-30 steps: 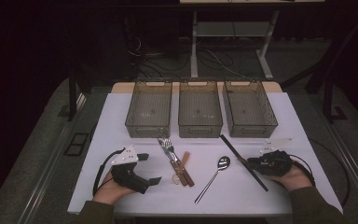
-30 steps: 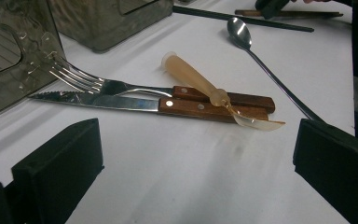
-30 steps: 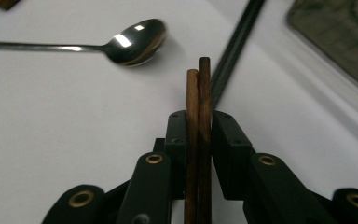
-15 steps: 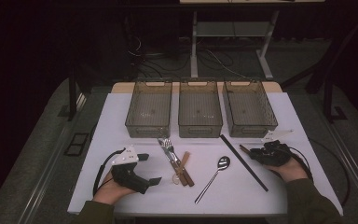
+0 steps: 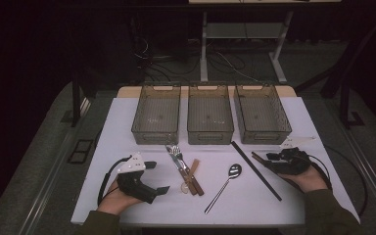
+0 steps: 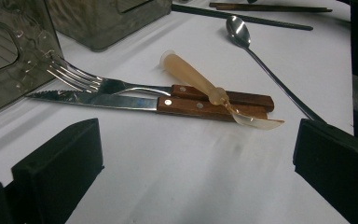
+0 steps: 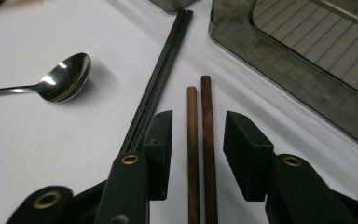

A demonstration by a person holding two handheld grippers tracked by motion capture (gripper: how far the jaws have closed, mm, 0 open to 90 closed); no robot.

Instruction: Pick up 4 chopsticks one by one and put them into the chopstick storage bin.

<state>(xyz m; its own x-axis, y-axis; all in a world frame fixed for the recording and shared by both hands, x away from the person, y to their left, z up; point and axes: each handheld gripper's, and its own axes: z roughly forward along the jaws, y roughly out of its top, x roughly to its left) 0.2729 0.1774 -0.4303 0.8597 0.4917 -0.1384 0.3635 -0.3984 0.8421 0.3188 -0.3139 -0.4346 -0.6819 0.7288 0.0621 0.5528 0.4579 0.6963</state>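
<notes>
In the high view, a white desk (image 5: 127,122) is seen with three clear bins set in a row at its far side: a left bin (image 5: 156,113), a middle bin (image 5: 210,112) and a right bin (image 5: 263,112). Nearer the person, a fork (image 5: 175,152) and a knife (image 5: 188,174) with wooden handles are laid close together, with a metal spoon (image 5: 223,186) to their right and a pair of black chopsticks (image 5: 255,169) lying at a slant beyond it. The left gripper (image 5: 159,177) is rested on the desk, left of the knife. The right gripper (image 5: 263,157) is held just right of the black chopsticks, near the right bin.

In the left gripper view, the fingers (image 6: 58,163) are seen spread wide apart with nothing between them but bare desk. Ahead of them, the fork (image 6: 81,79) and knife (image 6: 116,100) are seen side by side, and a translucent plastic spoon (image 6: 205,86) is laid across their wooden handles. The metal spoon (image 6: 261,60) is seen farther off.

In the right gripper view, a pair of brown wooden chopsticks (image 7: 200,140) is seen lying flat on the desk between the fingers (image 7: 161,149), which have just been opening; a gap is left on both sides, so the pair is released rather than grasped. The black chopsticks (image 7: 163,74) are just beside the left finger, the metal spoon (image 7: 67,77) is farther left, and the right bin (image 7: 307,60) is close at the upper right.
</notes>
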